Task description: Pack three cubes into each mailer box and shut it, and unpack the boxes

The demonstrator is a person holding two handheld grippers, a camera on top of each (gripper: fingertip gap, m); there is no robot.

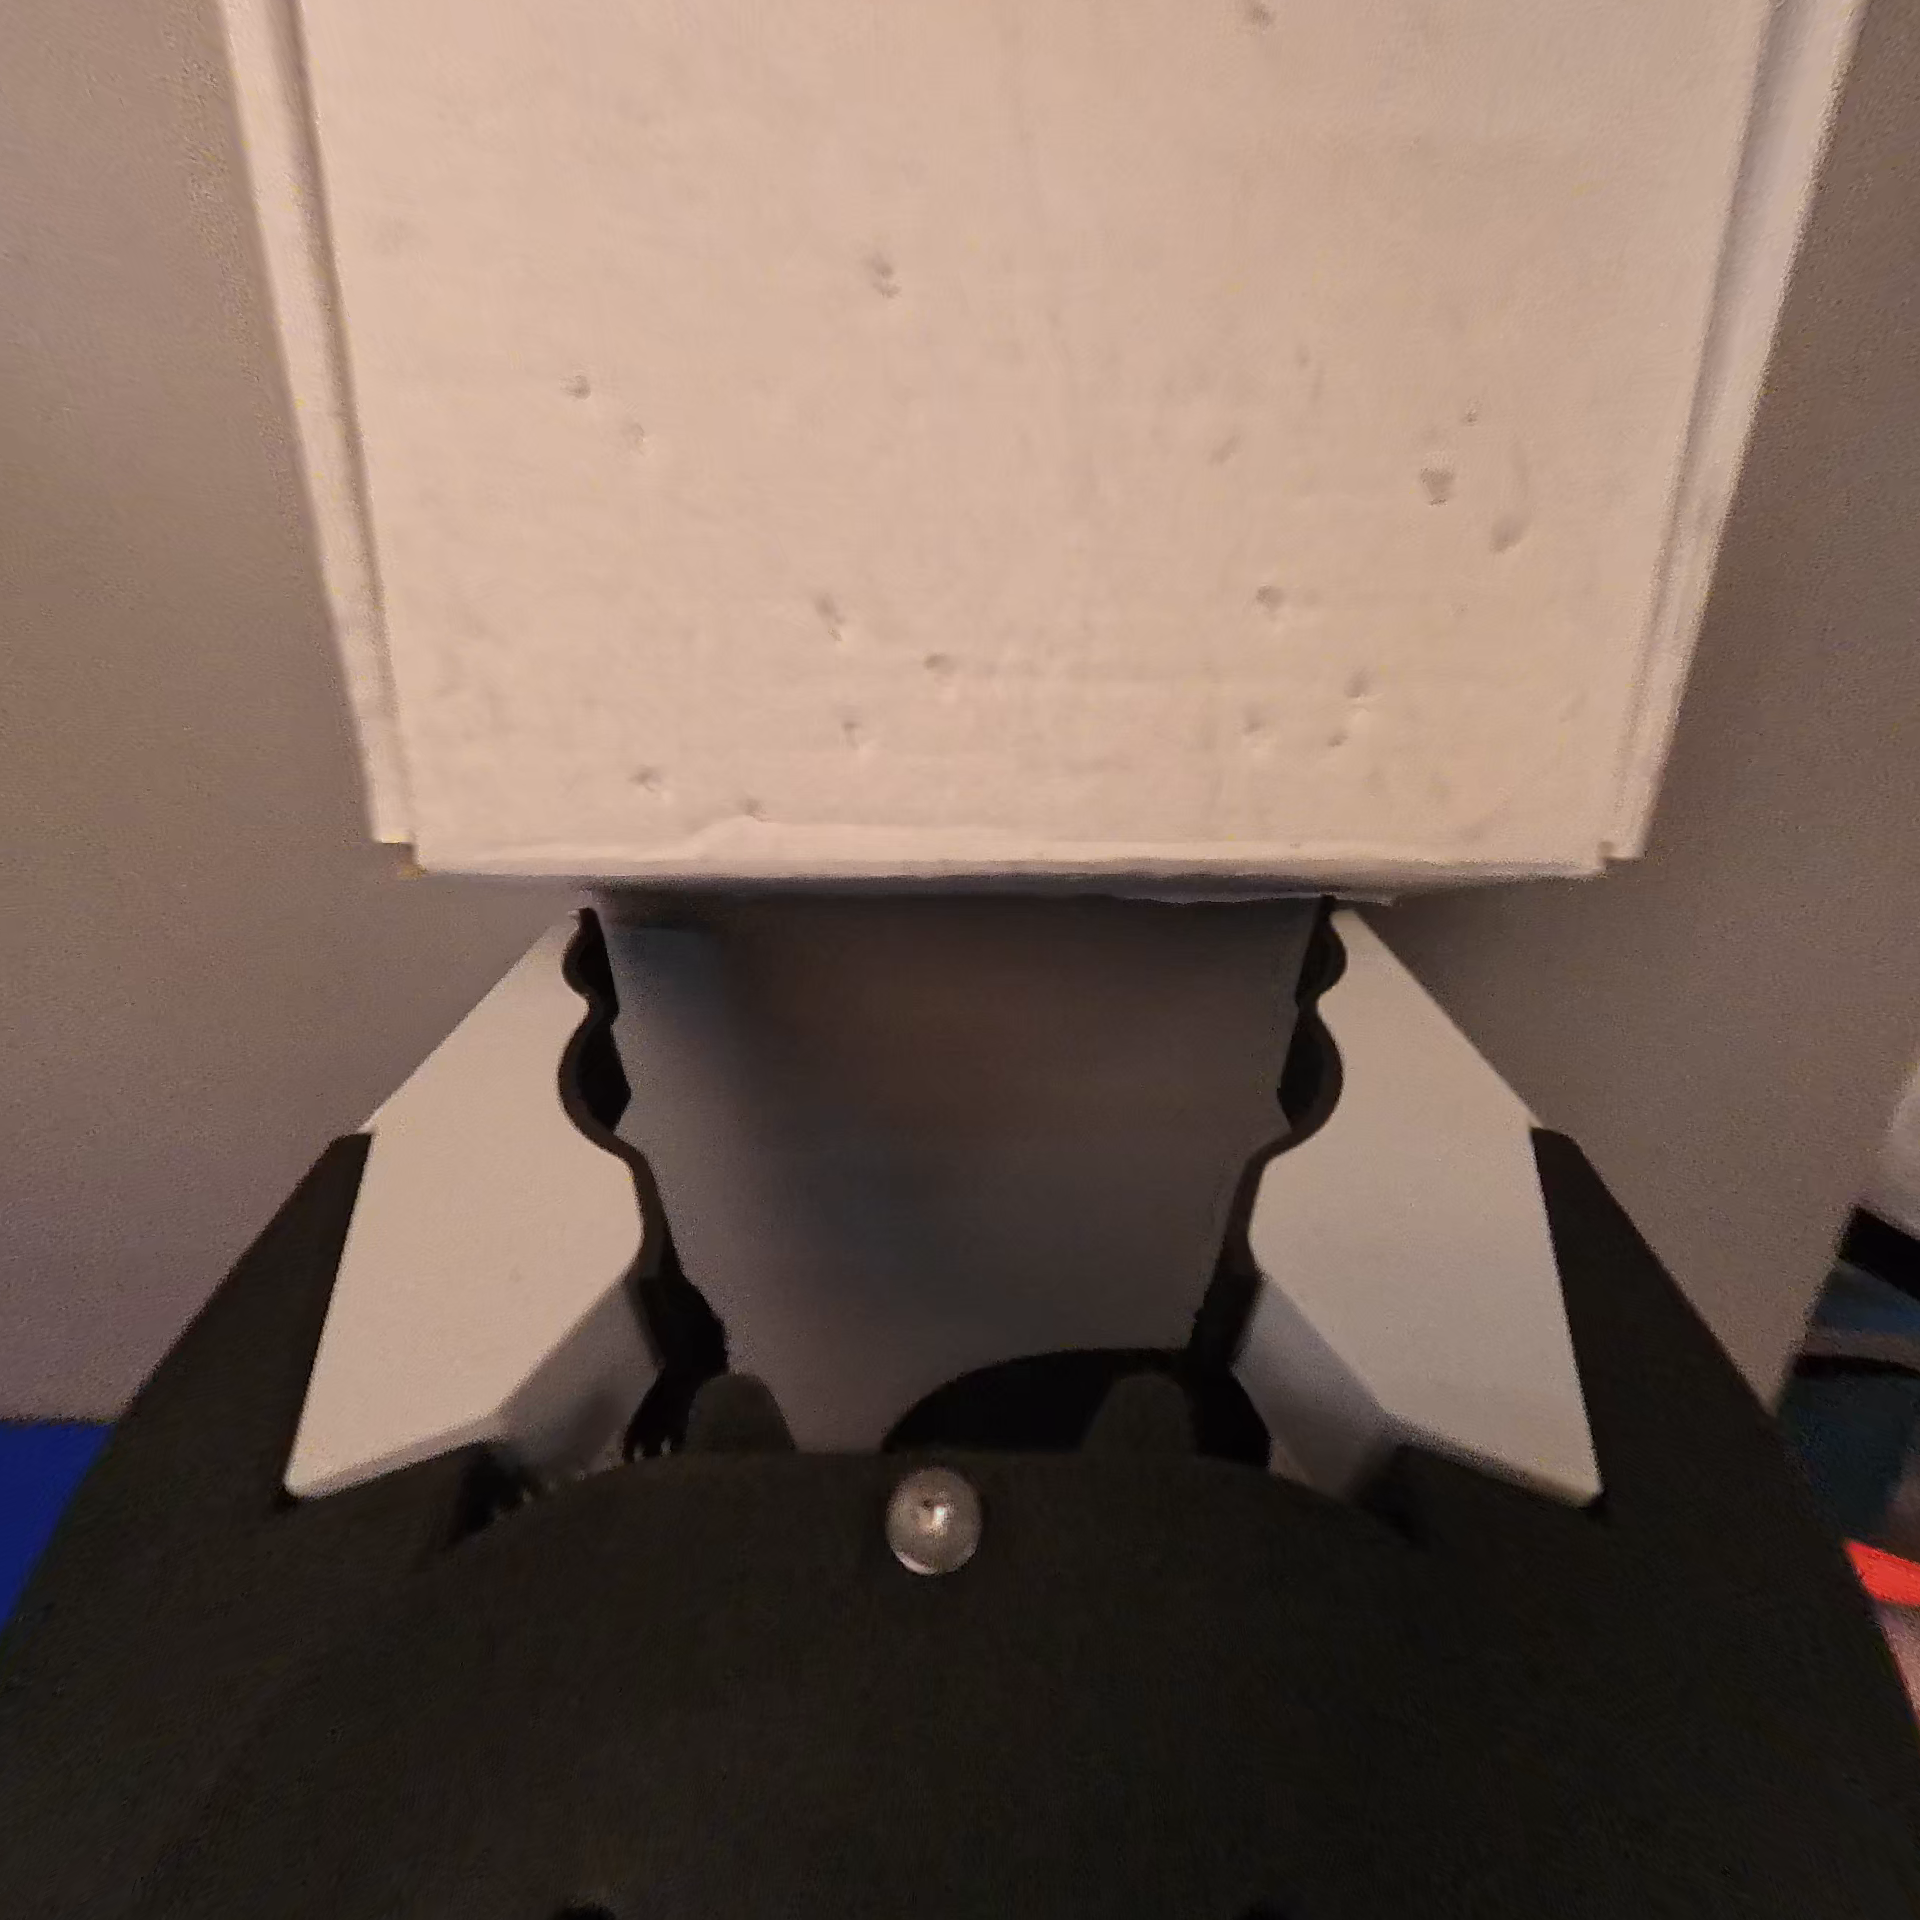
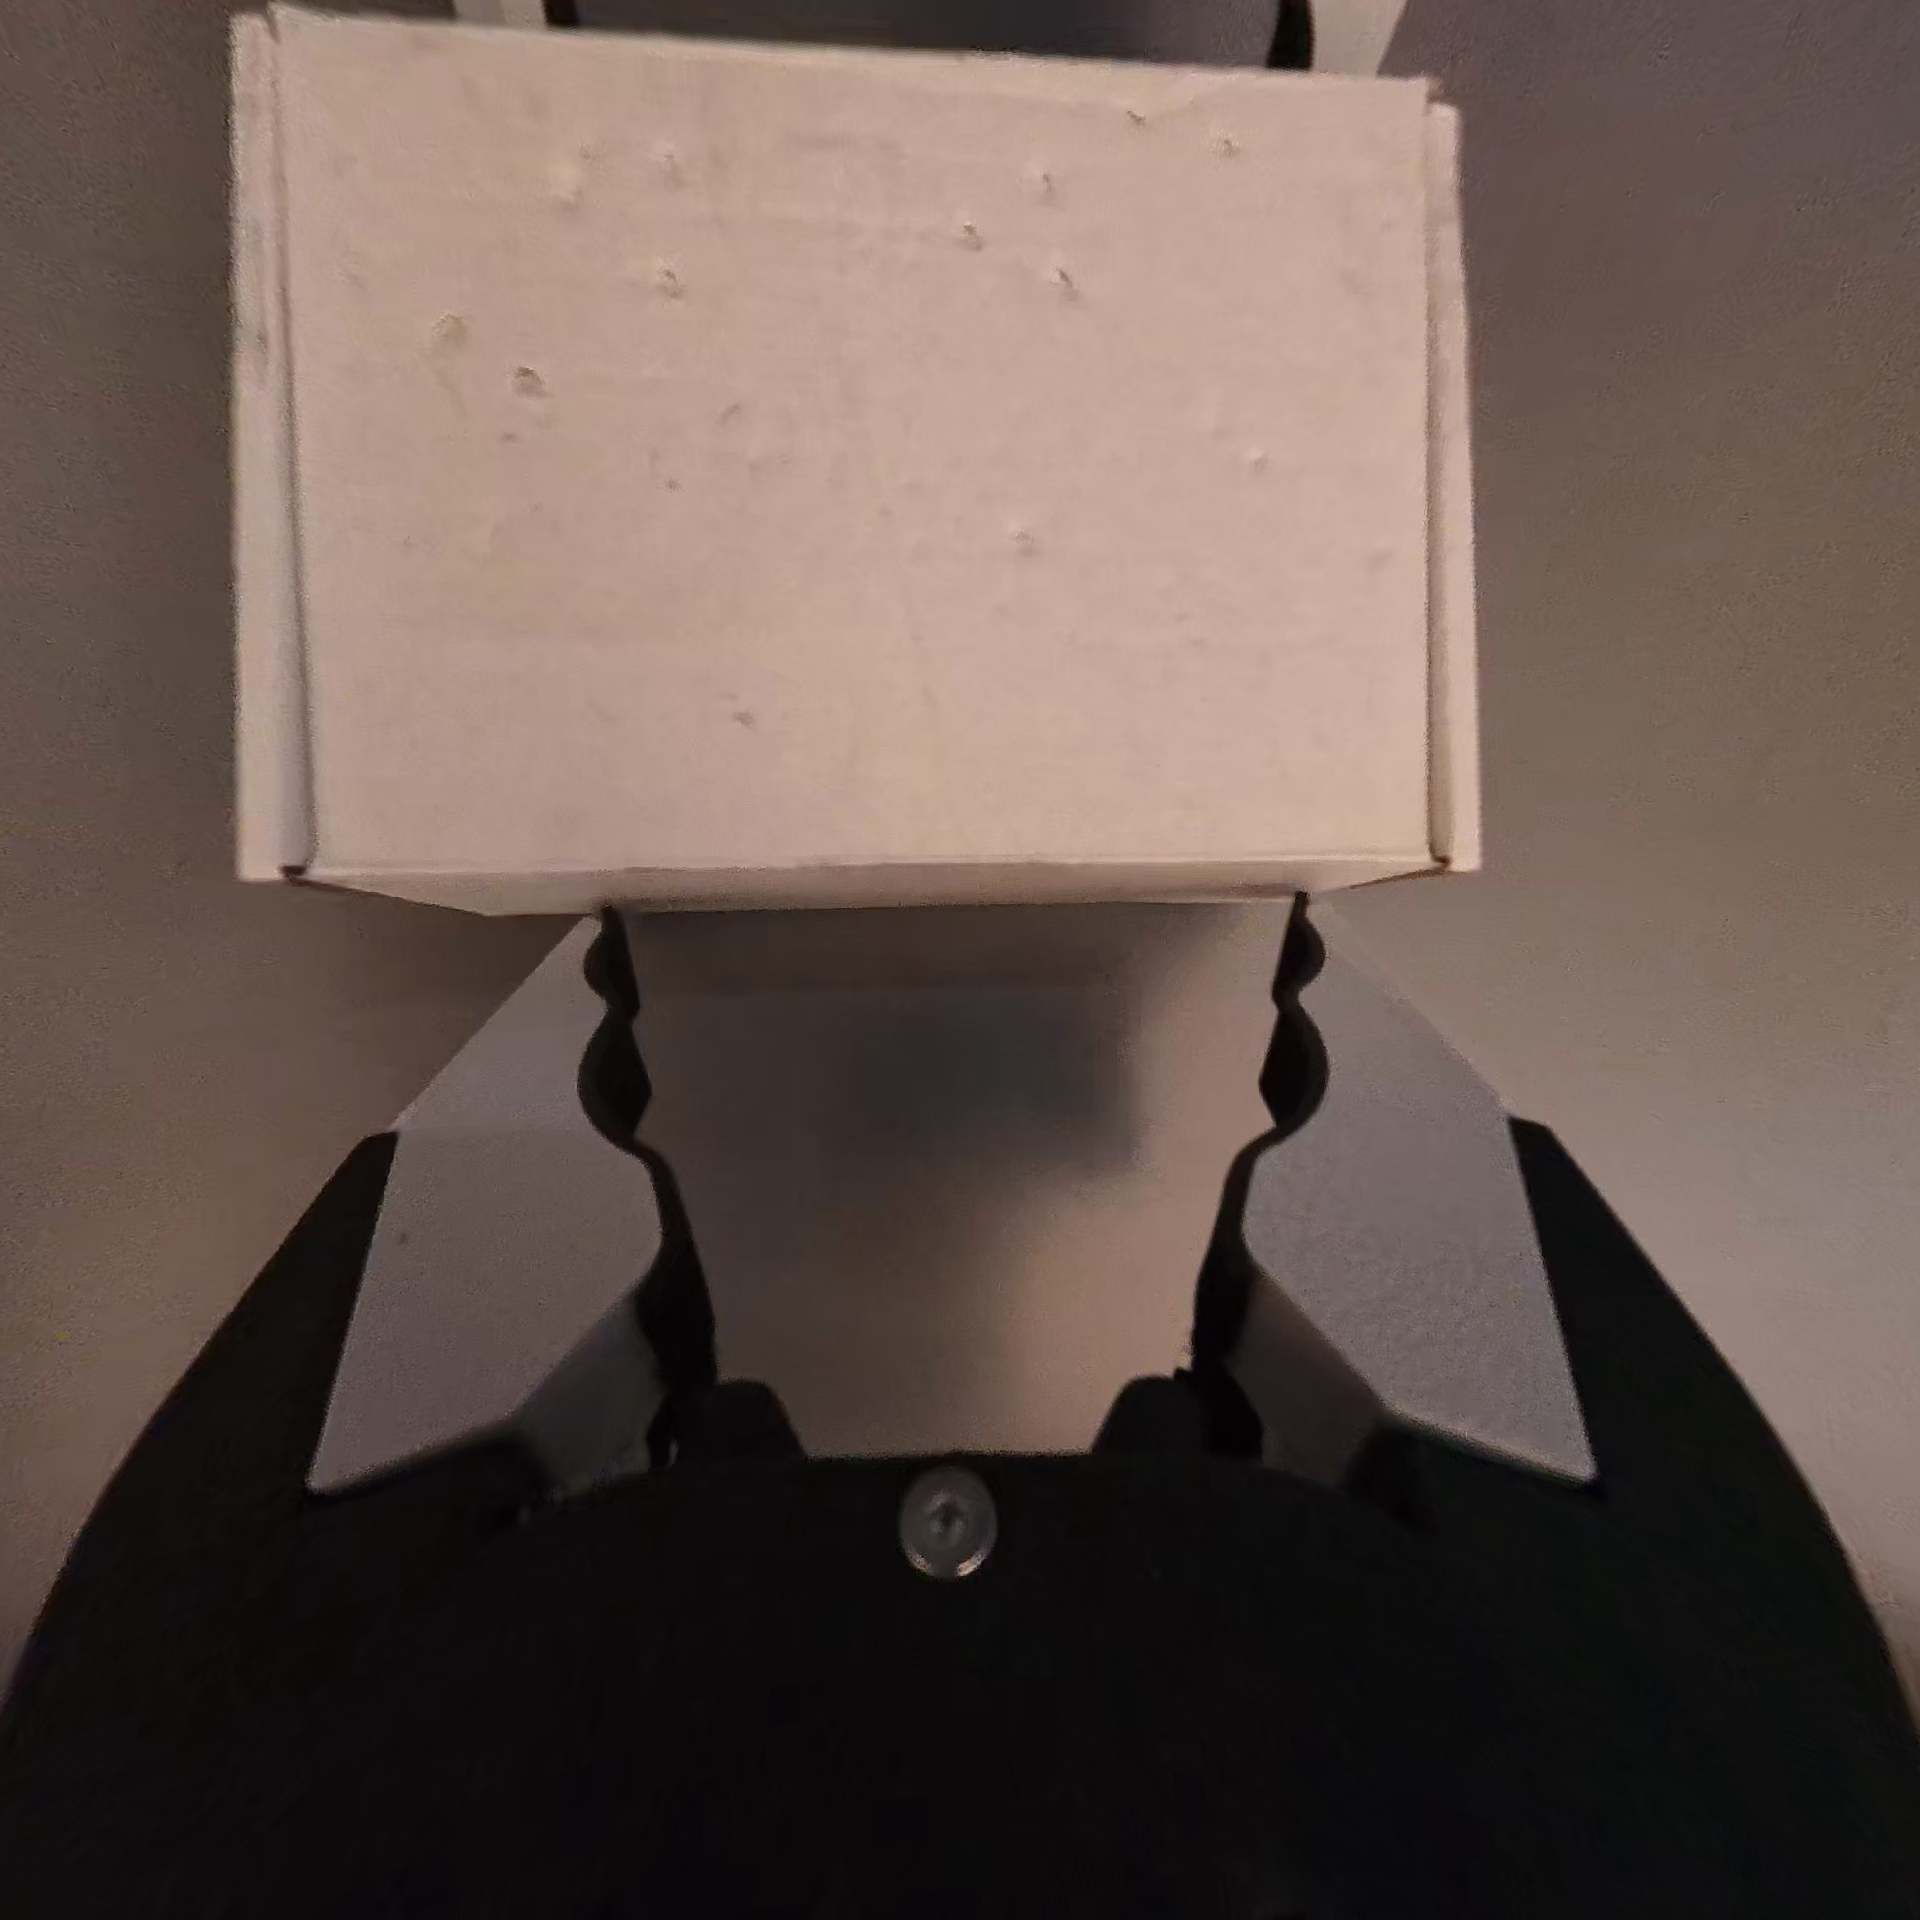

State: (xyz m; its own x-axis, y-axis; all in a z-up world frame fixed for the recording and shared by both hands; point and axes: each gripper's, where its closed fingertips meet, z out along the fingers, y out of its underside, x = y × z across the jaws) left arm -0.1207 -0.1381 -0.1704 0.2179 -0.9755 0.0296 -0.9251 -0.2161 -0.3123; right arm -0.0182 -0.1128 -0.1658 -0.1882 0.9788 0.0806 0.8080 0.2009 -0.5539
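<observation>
A shut white mailer box [image 1: 935, 416] with a dented lid fills the upper part of the left wrist view, and it shows again in the right wrist view [image 2: 852, 499]. My left gripper [image 1: 951, 925] is open, and its fingertips meet the box's near wall just under the lid edge. My right gripper [image 2: 951, 925] is open in the same way at the opposite side of the box. The left gripper's fingers [image 2: 1351, 31] peek over the box's far edge. No cubes are in view.
A plain beige surface [image 2: 104, 623] lies around the box. In the left wrist view a blue patch [image 1: 42, 1507] sits at the lower left. An orange-red object [image 1: 1886, 1579] and dark clutter [image 1: 1870, 1299] sit at the right edge. Some 12 cm of space lies between my two pairs of fingers.
</observation>
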